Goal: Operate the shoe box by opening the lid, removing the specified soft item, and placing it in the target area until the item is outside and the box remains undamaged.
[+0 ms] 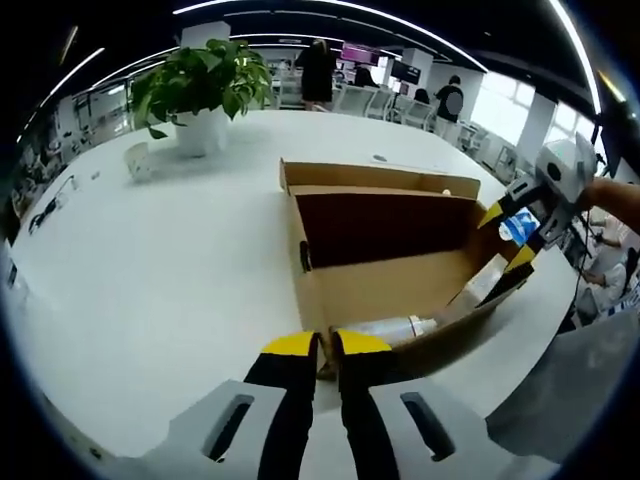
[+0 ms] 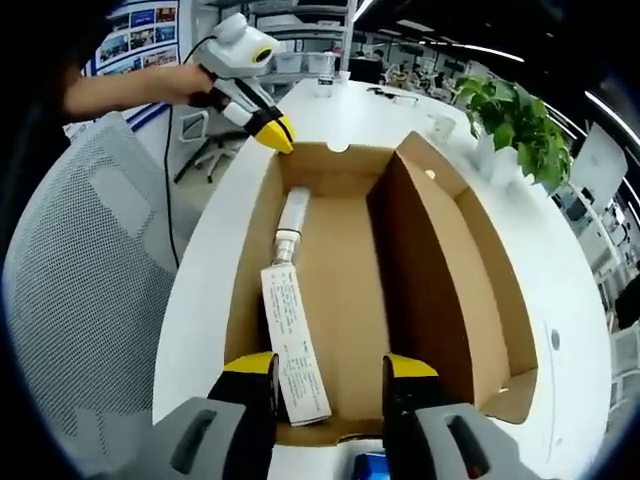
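Right gripper view: our right gripper (image 2: 328, 372) hangs with jaws apart over the open brown cardboard shoe box (image 2: 455, 250), where a white printed tube (image 2: 290, 335) lies on the floor. Our left gripper (image 1: 326, 346) pinches the box's near wall on the white table (image 1: 150, 260).

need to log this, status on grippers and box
Left gripper shut on brown cardboard shoe box rim; right gripper open at opposite end. Lid open. White tube inside.
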`<state>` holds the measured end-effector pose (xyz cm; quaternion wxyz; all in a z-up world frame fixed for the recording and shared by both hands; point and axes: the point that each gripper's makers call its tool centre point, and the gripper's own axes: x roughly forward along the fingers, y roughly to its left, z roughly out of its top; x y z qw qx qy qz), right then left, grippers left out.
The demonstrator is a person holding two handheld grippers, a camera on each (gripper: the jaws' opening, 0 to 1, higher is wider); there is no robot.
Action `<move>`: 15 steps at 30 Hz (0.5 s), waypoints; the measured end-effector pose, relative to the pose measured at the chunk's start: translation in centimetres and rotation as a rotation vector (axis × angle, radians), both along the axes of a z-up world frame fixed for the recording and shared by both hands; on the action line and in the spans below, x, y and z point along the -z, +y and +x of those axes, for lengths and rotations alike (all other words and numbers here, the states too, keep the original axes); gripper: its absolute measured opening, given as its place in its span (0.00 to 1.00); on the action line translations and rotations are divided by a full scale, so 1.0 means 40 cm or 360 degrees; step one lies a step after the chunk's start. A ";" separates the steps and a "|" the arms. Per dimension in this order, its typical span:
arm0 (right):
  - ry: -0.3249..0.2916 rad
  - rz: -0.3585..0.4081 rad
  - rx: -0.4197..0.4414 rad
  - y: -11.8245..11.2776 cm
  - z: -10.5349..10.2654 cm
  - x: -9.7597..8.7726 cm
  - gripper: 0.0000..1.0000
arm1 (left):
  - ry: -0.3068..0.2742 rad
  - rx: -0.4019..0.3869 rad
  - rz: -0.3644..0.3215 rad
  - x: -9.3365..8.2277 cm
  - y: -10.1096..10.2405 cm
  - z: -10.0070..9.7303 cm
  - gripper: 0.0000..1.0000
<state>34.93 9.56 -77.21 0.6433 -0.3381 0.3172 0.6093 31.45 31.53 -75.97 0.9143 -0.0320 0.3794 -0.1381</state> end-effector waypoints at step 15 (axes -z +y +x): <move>0.0106 -0.0073 -0.0097 0.040 -0.046 0.055 0.21 | -0.0007 -0.0019 -0.0011 0.002 0.000 0.001 0.05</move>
